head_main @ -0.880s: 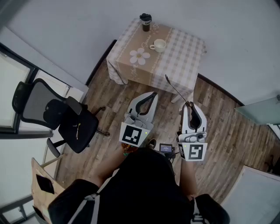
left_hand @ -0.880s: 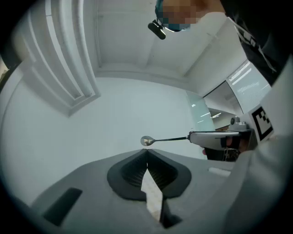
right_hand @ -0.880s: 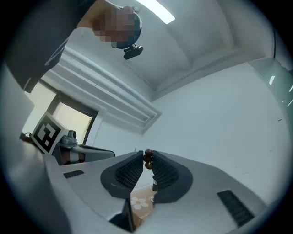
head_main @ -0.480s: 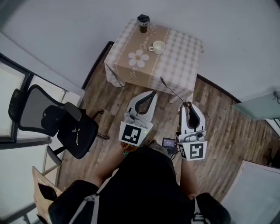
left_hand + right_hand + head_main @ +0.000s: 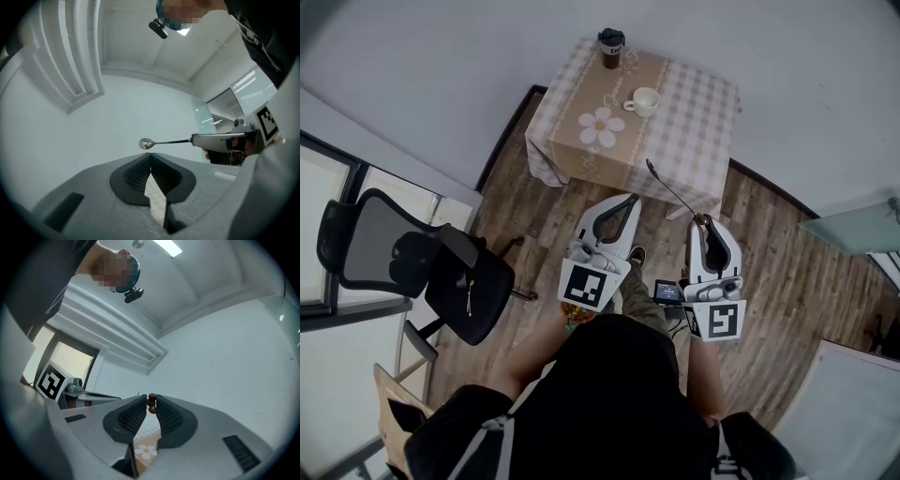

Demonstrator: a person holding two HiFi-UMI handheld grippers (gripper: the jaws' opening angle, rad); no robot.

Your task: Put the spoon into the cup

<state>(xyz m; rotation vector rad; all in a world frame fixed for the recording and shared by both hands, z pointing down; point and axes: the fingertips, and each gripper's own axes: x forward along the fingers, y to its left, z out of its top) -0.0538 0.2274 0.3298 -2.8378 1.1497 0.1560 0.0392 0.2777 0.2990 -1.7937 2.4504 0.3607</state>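
A white cup [image 5: 643,101] stands on the checked-cloth table [image 5: 694,122] at the top of the head view. My right gripper [image 5: 704,221] is shut on the brown handle end [image 5: 152,404] of a long metal spoon [image 5: 673,191]. The spoon points up and left toward the table's near edge, well short of the cup. In the left gripper view the spoon [image 5: 161,142] and the right gripper [image 5: 220,140] show ahead to the right. My left gripper [image 5: 628,200] is shut with nothing in it, its tips [image 5: 150,154] touching, beside the right one above the wooden floor.
A dark lidded tumbler [image 5: 611,47] stands at the table's far edge, behind the cup. A black office chair [image 5: 412,267] is at the left. A white wall runs behind the table. The daisy print on the cloth [image 5: 146,451] shows between the right gripper's fingers.
Both grippers and the held spoon stay about where they were before the table. The view has shifted slightly, and the person's leg and shoe now show between the grippers.
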